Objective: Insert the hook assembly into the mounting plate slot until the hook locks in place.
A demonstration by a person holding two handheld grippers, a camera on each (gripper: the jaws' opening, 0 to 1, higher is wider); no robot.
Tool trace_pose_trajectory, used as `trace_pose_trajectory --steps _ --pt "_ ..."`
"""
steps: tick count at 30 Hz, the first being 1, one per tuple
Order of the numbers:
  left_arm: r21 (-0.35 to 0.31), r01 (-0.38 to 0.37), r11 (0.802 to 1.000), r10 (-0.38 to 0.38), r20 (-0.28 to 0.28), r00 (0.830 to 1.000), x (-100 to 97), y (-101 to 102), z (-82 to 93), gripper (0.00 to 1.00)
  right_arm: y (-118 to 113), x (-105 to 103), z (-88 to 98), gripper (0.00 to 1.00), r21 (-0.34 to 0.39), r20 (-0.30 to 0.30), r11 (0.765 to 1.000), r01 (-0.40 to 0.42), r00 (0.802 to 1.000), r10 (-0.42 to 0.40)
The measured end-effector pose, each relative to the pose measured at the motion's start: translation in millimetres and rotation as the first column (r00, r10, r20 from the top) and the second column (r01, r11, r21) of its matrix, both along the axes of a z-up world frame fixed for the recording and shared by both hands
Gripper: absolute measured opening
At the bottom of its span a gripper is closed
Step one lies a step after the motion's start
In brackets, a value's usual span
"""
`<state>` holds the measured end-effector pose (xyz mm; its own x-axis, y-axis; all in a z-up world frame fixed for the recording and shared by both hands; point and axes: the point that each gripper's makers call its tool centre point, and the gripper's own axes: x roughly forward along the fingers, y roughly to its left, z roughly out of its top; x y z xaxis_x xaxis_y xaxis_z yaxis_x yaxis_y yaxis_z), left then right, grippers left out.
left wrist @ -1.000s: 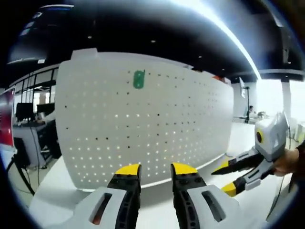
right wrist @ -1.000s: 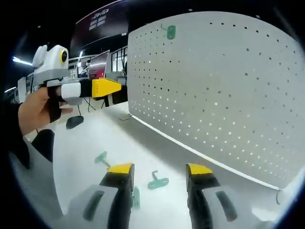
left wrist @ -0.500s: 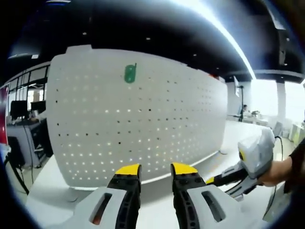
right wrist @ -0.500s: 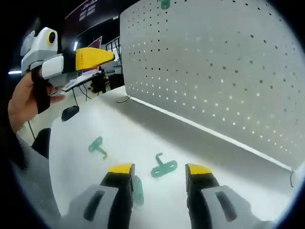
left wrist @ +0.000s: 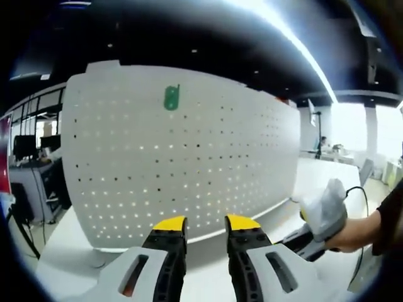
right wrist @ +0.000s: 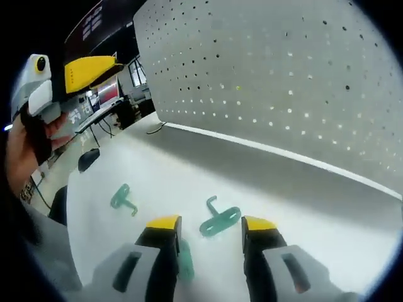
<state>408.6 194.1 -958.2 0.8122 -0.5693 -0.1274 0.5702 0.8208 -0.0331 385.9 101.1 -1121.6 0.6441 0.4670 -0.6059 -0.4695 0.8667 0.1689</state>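
Your right tongs (right wrist: 206, 223) hang low over the white table (right wrist: 327, 207), jaws parted and gripping nothing. Right between the yellow tips lies a green hook (right wrist: 219, 220), flat on the table. A second green hook (right wrist: 121, 198) sits off to the left, apart from the first, and a third green piece (right wrist: 184, 259) peeks out beside the left jaw, partly hidden. Behind them stands the white pegboard (right wrist: 283, 75), upright on the table. Your left tongs (left wrist: 206, 224) face that pegboard (left wrist: 189, 157) head-on, jaws open with a narrow gap, nothing held. High on the board one mounted green hook (left wrist: 171, 98) is already in place. Your left tongs (right wrist: 88, 69) are raised at the left edge of the right gripper view.
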Motion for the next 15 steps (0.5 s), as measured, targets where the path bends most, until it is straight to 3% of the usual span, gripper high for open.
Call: trace_pose_trajectory --steps 15 --pt "0.02 -0.013 1.0 0.013 0.001 1.0 2.5 4.8 -2.2 0.23 22.3 4.6 2.2 0.33 0.056 0.007 0.997 -0.052 0.999 0.052"
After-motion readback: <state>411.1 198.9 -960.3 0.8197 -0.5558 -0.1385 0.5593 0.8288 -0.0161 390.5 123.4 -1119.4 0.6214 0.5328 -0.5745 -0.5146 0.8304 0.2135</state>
